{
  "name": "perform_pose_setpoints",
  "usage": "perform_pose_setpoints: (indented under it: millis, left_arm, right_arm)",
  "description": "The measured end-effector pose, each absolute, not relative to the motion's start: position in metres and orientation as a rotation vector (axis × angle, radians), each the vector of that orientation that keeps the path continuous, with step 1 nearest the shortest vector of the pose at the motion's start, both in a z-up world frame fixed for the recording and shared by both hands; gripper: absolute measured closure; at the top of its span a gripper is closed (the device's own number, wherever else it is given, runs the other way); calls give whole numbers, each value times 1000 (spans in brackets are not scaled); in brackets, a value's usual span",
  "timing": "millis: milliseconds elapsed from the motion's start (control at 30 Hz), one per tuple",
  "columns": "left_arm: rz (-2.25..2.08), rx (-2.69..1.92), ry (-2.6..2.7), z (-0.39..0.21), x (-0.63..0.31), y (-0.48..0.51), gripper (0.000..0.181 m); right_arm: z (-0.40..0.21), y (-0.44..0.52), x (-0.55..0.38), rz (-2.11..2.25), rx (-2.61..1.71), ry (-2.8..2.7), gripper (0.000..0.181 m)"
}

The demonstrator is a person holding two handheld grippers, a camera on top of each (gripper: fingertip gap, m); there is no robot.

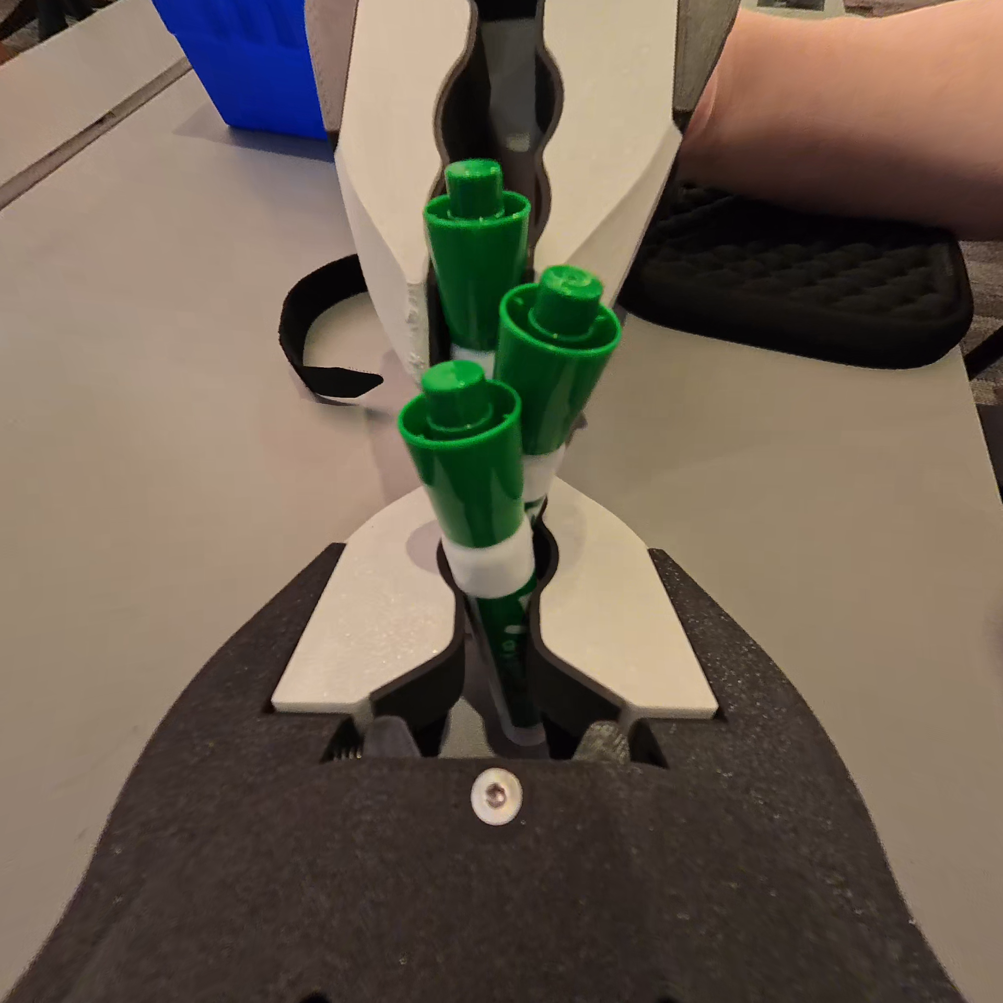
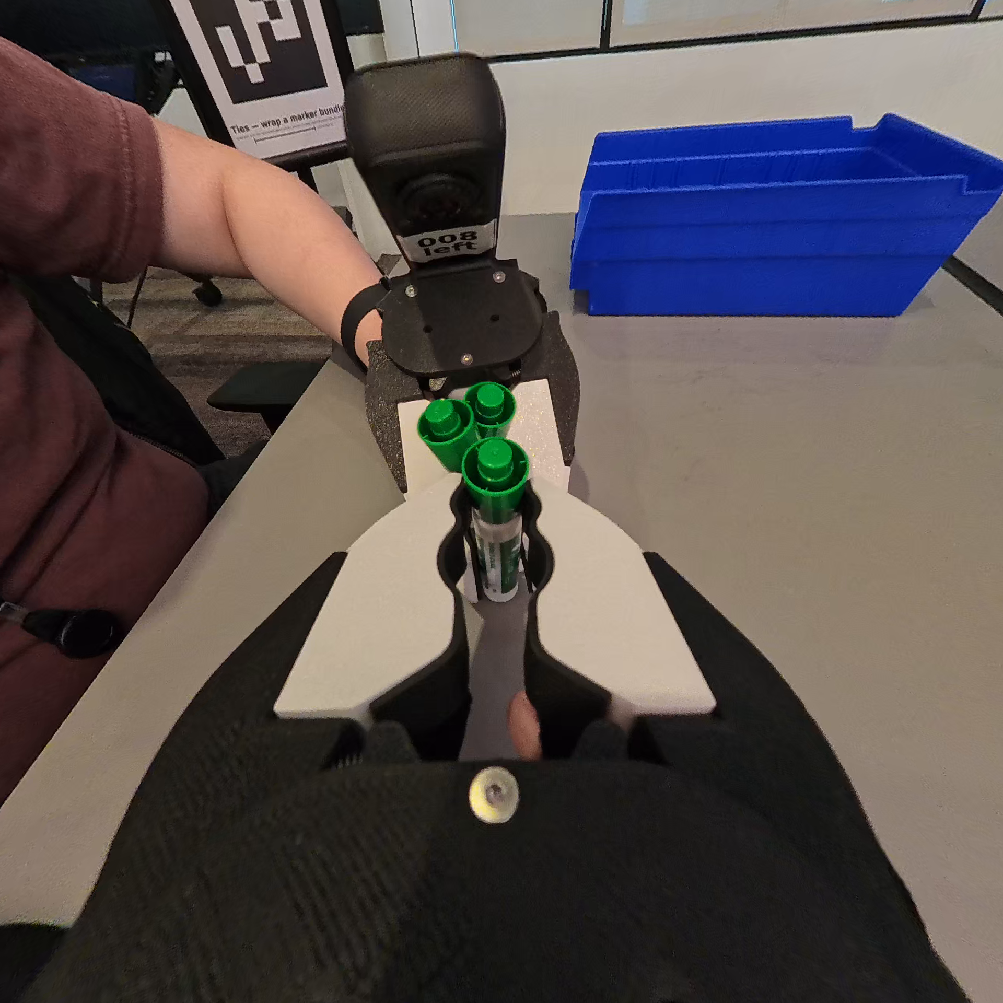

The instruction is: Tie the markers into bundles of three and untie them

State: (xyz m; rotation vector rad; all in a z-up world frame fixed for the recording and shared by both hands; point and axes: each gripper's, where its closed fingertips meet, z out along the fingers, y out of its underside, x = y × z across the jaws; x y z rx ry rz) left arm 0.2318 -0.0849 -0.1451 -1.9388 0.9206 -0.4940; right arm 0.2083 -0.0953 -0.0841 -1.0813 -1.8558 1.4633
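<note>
Left wrist view: the left gripper (image 1: 491,534) is clamping two green markers (image 1: 467,461) by their barrels, caps tilting up and away. A third marker (image 1: 477,260) is sitting between the fingers of the right gripper (image 1: 483,304), which is facing this one. A black strap (image 1: 315,336) is lying loose on the table (image 1: 163,434), just left of the right gripper. The markers look light, stiff and smooth, so they are likely to slide or fan apart; gripping mid-barrel, below the caps, seems safest. The strap looks soft and floppy.

Right wrist view: the right gripper (image 2: 495,521) is closing narrowly on one marker (image 2: 495,510); the other two (image 2: 461,423) are standing in the left gripper (image 2: 483,439) just behind. The table edge is running close on the left. A blue bin (image 2: 760,228) is sitting well apart at right, leaving open table between.
</note>
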Motion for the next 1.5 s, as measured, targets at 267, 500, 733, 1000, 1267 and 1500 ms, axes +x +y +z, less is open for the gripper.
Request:
perform_pose_setpoints:
  millis: [267,500,733,1000,1267,1500]
  left_arm:
    - [-527,-1945,881,-143,229,-83,158]
    - [-513,-1938,888,-143,229,-84,159]
    - [-529,-1943,896,-143,230,-84,161]
    - [-546,-1985,841,-144,232,-78,161]
    - [-504,-1969,861,-145,240,-72,161]
    - [-472,-1945,880,-144,239,-73,161]
  right_arm:
    - [-81,-98,200,1495,-1052,-1791,163]
    - [-80,-98,199,1539,-1069,-1766,162]
    - [-79,-103,203,1595,-1078,-1789,142]
    - [-83,-108,187,1480,-1112,-1779,139]
    - [-84,-105,189,1437,-1097,-1796,159]
    - [-84,-109,190,1396,-1093,-1843,162]
